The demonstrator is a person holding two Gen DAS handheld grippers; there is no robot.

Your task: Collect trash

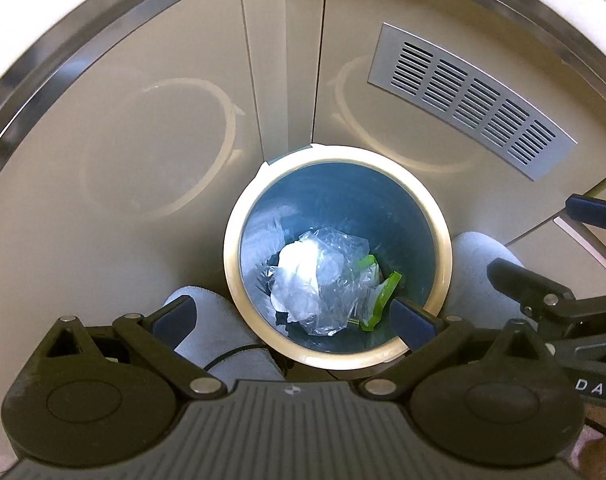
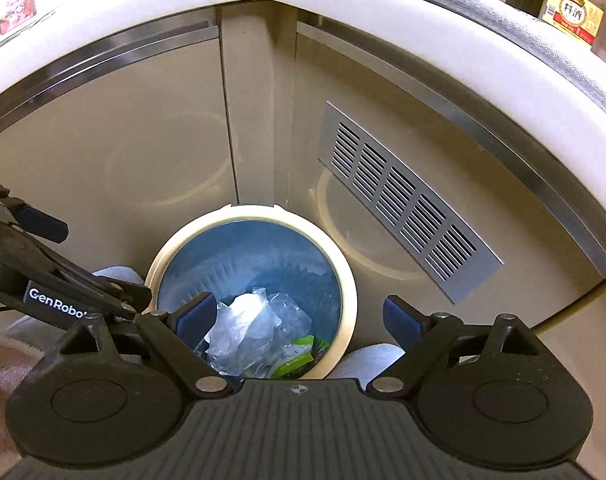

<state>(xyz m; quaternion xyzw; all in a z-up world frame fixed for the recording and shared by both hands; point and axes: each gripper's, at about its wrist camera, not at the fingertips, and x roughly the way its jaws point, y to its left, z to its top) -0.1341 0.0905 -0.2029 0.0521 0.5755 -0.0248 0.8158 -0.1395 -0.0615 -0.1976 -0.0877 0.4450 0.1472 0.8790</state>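
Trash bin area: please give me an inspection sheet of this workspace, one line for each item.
Surface: floor almost hidden; bin stands in the cabinet corner.
Job's things: clear plastic and green wrapper lie inside the bin.
Clutter: nothing seen.
Grippers: left hand-held gripper open, empty; right hand-held gripper open, empty, above the bin.
Cables: thin black cable over a pale knee.
Surroundings: metal vent, white countertop, yellow-labelled bottle.
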